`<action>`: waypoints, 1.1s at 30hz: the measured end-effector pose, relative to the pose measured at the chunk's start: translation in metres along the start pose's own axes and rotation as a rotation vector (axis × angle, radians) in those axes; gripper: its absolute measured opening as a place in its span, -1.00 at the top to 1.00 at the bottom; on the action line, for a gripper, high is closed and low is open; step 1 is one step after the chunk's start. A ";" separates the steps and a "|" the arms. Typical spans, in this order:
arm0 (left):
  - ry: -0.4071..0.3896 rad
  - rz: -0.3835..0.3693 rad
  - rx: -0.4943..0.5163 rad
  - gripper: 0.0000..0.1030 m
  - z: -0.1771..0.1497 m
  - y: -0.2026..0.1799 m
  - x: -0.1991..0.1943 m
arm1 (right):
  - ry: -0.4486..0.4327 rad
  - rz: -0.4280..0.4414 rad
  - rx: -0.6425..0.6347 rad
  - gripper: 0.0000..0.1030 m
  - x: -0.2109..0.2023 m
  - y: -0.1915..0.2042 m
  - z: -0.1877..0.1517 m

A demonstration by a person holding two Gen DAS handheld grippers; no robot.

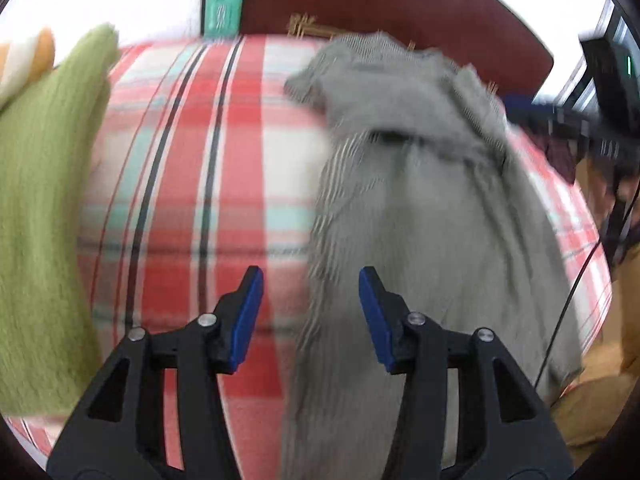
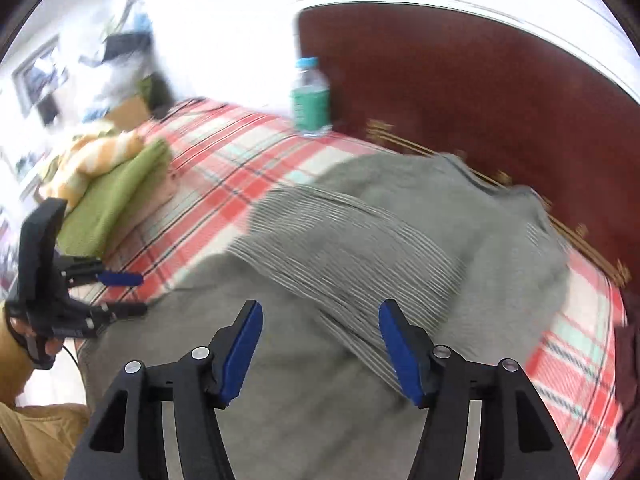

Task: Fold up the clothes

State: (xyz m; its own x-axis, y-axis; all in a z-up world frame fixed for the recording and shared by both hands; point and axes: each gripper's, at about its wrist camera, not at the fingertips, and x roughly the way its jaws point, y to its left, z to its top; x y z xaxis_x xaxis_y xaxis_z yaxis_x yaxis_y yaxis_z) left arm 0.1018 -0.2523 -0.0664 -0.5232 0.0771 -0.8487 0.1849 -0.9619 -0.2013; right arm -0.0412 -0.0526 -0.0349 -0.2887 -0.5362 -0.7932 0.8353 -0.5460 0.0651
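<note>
Two tongs, left tongs [image 1: 310, 312] and right tongs [image 2: 320, 348], hang spread and empty over one grey garment [image 2: 360, 240], lying rumpled on the plaid bed [image 1: 224, 160]. Bare plaid separates it from one green folded cloth [image 1: 40, 200]; one bottle [image 2: 310, 100] stands at the far edge.

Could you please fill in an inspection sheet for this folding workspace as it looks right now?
Surface: red plaid cloth covers the bed or table; much of it bare.
Job's things: grey garment lying loosely bunched, one striped panel turned over; green folded cloth with a yellow striped cloth on top, off to the side.
Clutter: water bottle upright at the far edge.
Grippers: left claw open, nothing between its pads; right claw open over the garment, holding nothing.
Cables: thin black cable hanging near the garment's edge.
Surroundings: dark red headboard behind; blurred shelves to the side.
</note>
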 end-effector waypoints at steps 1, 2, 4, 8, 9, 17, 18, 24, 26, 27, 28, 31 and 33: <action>0.017 -0.002 0.004 0.00 -0.005 0.001 0.002 | 0.011 0.008 -0.013 -0.21 0.007 0.008 0.008; 0.022 -0.005 0.011 0.00 -0.010 0.001 0.003 | 0.025 0.008 -0.021 -0.22 0.017 0.016 0.016; 0.019 -0.022 0.023 0.00 -0.018 0.000 0.001 | 0.055 -0.002 -0.032 -0.22 0.039 0.028 0.033; 0.024 -0.082 0.022 0.00 -0.030 0.000 -0.004 | 0.113 -0.003 -0.015 -0.22 0.086 0.047 0.066; 0.025 -0.086 0.026 0.00 -0.033 0.000 -0.005 | 0.128 -0.015 -0.008 -0.22 0.098 0.051 0.073; 0.050 -0.149 0.057 0.46 -0.046 -0.005 -0.012 | 0.287 -0.154 0.002 -0.23 0.178 0.068 0.089; 0.055 -0.159 0.055 0.51 -0.047 -0.005 -0.012 | 0.301 -0.185 0.003 -0.23 0.185 0.066 0.088; 0.052 -0.165 0.068 0.81 -0.047 -0.010 -0.013 | 0.264 -0.192 0.064 0.53 0.181 0.050 0.086; 0.037 -0.159 0.083 0.82 -0.046 -0.014 -0.015 | 0.245 -0.166 0.120 0.80 0.174 0.037 0.085; 0.031 -0.162 0.092 0.83 -0.046 -0.017 -0.017 | 0.227 -0.136 0.164 0.83 0.168 0.029 0.084; 0.024 -0.169 0.097 0.83 -0.045 -0.020 -0.019 | 0.210 -0.106 0.207 0.84 0.163 0.021 0.083; 0.008 -0.217 0.102 0.84 -0.043 -0.027 -0.027 | 0.137 -0.001 0.339 0.85 0.139 -0.004 0.079; -0.002 -0.250 0.109 0.84 -0.041 -0.033 -0.033 | 0.082 0.068 0.404 0.85 0.119 -0.020 0.073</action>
State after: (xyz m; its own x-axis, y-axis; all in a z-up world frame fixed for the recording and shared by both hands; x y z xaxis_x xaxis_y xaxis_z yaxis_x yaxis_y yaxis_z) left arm 0.1468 -0.2127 -0.0520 -0.5428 0.3154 -0.7784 -0.0406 -0.9356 -0.3508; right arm -0.1263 -0.1529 -0.0863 -0.1874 -0.5360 -0.8232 0.5960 -0.7282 0.3385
